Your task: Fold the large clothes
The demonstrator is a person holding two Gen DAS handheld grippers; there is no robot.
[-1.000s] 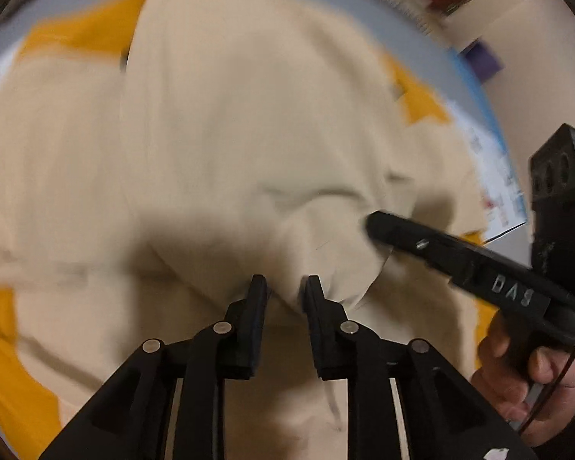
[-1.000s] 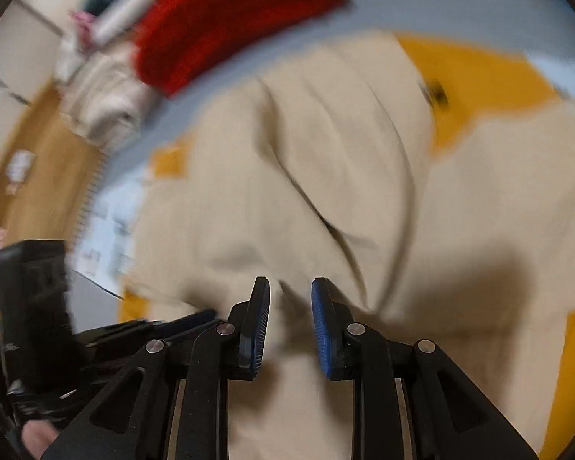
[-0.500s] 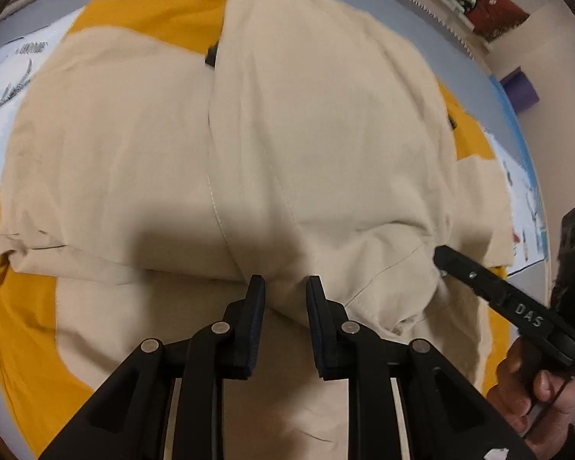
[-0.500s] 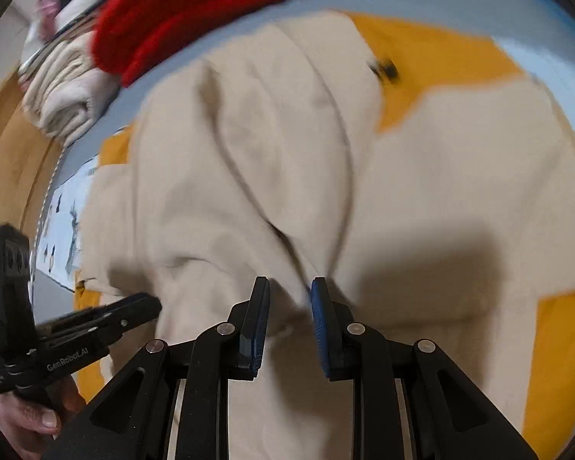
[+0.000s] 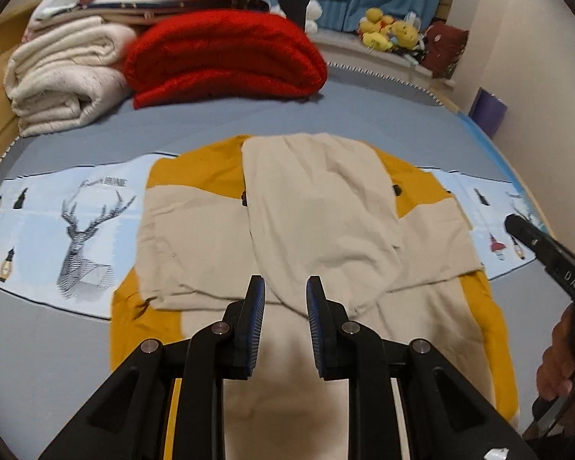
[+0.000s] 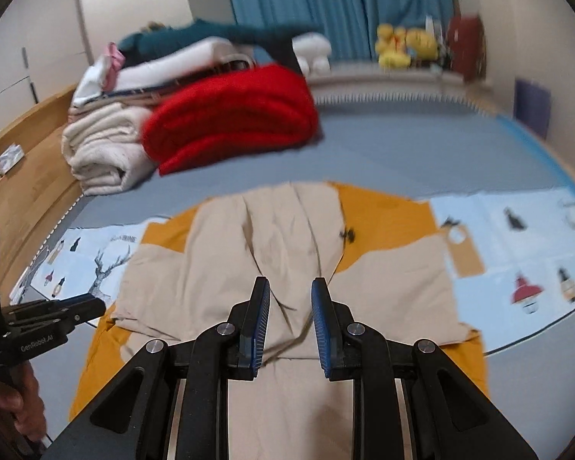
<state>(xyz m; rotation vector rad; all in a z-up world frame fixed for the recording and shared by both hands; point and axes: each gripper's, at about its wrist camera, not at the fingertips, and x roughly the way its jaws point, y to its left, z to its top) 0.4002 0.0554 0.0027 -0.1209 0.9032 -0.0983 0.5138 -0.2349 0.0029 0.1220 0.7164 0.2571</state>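
Now both tongs hang above the bed (image 5: 326, 115), nothing between their fingers: left tongs (image 5: 285, 308) narrowly parted, right tongs (image 6: 290, 312) likewise. Beige-and-mustard garment (image 5: 318, 207) lies spread mid-bed, partly folded, over the printed blue strip (image 5: 76, 222). Red blanket (image 5: 226, 57) sits toward the far edge.

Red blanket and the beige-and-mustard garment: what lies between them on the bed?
Only bare grey sheet. In the left wrist view it separates the folded red blanket from the garment; the right wrist view agrees.
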